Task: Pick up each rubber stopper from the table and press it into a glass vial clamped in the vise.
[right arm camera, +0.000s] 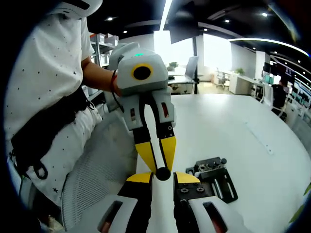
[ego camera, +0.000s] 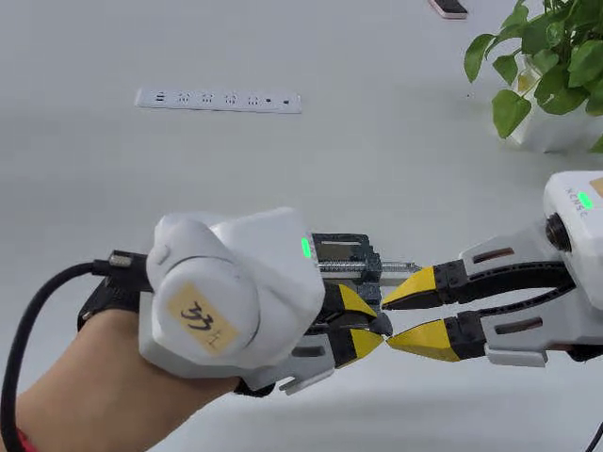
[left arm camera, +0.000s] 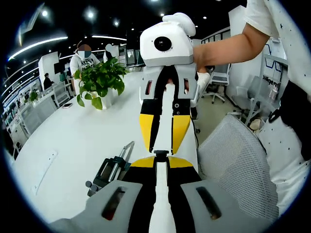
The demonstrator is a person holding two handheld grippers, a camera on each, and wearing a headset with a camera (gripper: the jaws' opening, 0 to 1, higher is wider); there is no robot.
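A small black rubber stopper (right arm camera: pixel 163 173) hangs in the air above the table's near edge, and my left gripper (right arm camera: pixel 163 169) is shut on it with its yellow tips. My right gripper (right arm camera: pixel 164 178) faces the left one tip to tip. It is open, with one jaw on each side of the stopper. In the head view the left gripper (ego camera: pixel 377 327) comes from the left and the right gripper (ego camera: pixel 388 322) from the right. The black vise (ego camera: pixel 344 259) lies on the table just behind the tips. I cannot make out a vial in it.
A white power strip (ego camera: pixel 219 99) lies at the far side of the white table (ego camera: pixel 141 179). At the back right stands a potted plant (ego camera: pixel 546 66), with a phone (ego camera: pixel 450 8) near the top edge. A grey mesh chair (left arm camera: pixel 238 155) is beside the person.
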